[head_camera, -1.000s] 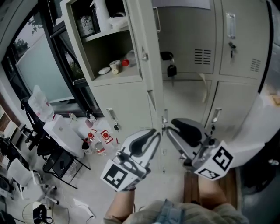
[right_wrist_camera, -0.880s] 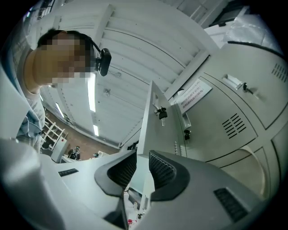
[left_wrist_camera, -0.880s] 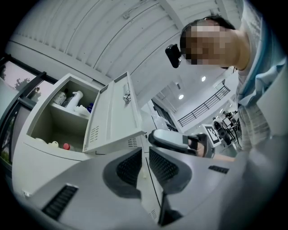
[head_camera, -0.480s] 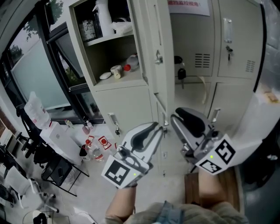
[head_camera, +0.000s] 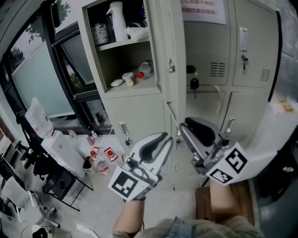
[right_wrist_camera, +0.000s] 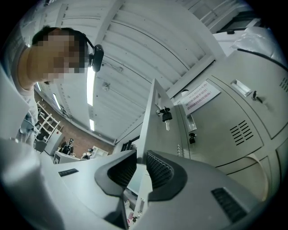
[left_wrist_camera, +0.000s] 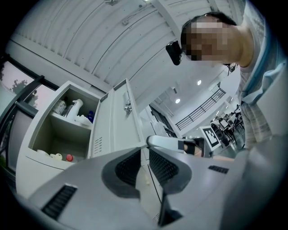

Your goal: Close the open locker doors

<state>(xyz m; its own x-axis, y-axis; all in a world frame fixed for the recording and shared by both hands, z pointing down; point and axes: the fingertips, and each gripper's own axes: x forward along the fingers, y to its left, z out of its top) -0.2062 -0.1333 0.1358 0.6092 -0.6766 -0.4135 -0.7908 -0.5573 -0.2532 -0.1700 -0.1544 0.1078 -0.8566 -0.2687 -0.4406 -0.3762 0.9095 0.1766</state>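
In front of the grey lockers, the left claw (head_camera: 166, 138) was released: its ribbed pads (left_wrist_camera: 128, 167) stood a narrow gap apart with nothing pinched between them. The right claw (head_camera: 182, 129), just beside it, was likewise unclenched, its pads (right_wrist_camera: 158, 170) slightly parted and pressing on nothing. In the right gripper view the thin edge of the open locker door (head_camera: 169, 51) lined up with that gap; whether the edge reached in between the pads could not be told. Both claws tilted upward toward the cabinet, tips near each other and close to the seam below the door.

The door itself stood swung out from the upper compartment (head_camera: 139, 51), seen almost edge-on from the head view, its latch (head_camera: 171, 68) on the near face. Inside the compartment a shelf (head_camera: 122, 44) carried a white spray bottle (head_camera: 116, 21) and a dark jar (head_camera: 100, 33); on the compartment floor lay a small cup (head_camera: 127, 78) and a bottle with a red cap (head_camera: 143, 69). The door below it (head_camera: 135, 114) sat flush. To the right, a bunch of keys (head_camera: 193, 83) hung from a neighbouring locker's lock, under a paper notice (head_camera: 204, 9). On the floor at the left stood red-labelled bottles (head_camera: 100, 160) beside a dark-framed window (head_camera: 42, 69).
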